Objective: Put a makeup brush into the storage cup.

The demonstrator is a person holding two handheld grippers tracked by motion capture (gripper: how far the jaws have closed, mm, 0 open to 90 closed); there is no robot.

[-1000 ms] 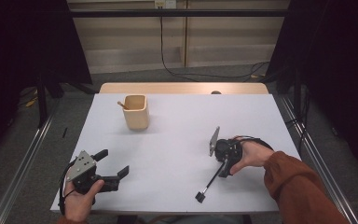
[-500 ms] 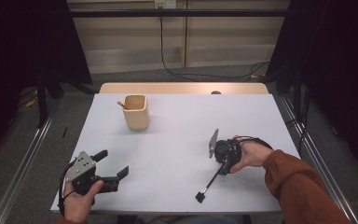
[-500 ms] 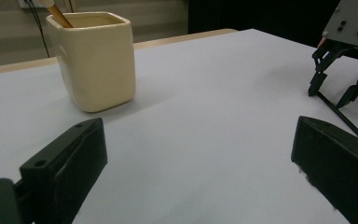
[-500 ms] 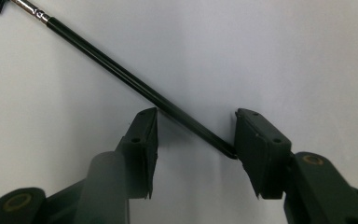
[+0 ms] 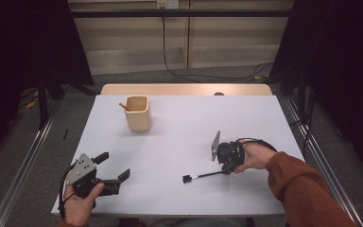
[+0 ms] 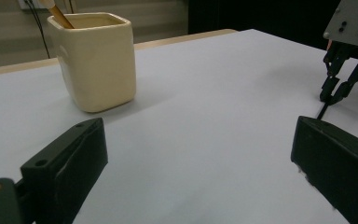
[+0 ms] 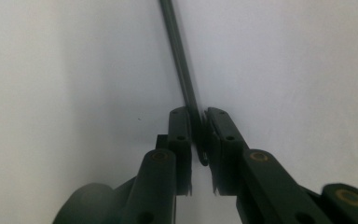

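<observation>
A cream square cup [image 5: 138, 112] stands on the white table [image 5: 184, 118] at the back left, with a wooden stick [image 5: 123, 106] leaning inside it. My right gripper [image 5: 225, 169] is at the right of the table, shut on a thin black rod-like tool [image 5: 203, 176] whose small black head [image 5: 187, 179] points left. In the right gripper view the jaws pinch the tool [image 7: 182, 60] near its end, at my right gripper [image 7: 198, 126]. My left gripper [image 5: 115, 166] is near the front left corner, open and holding nothing. From the left gripper view [image 6: 198, 154], the cup [image 6: 95, 60] is ahead and to the left.
A wooden strip [image 5: 184, 89] runs along the table's far edge. Metal rails [image 5: 33, 156] flank the table on the floor. Cables [image 5: 184, 75] lie on the floor behind. The right gripper [image 6: 340, 88] stands at the far right of the left gripper view.
The black tool in my right gripper has swung from pointing down toward the front edge to lying more level, its head now farther left and back. The left gripper has barely moved.
</observation>
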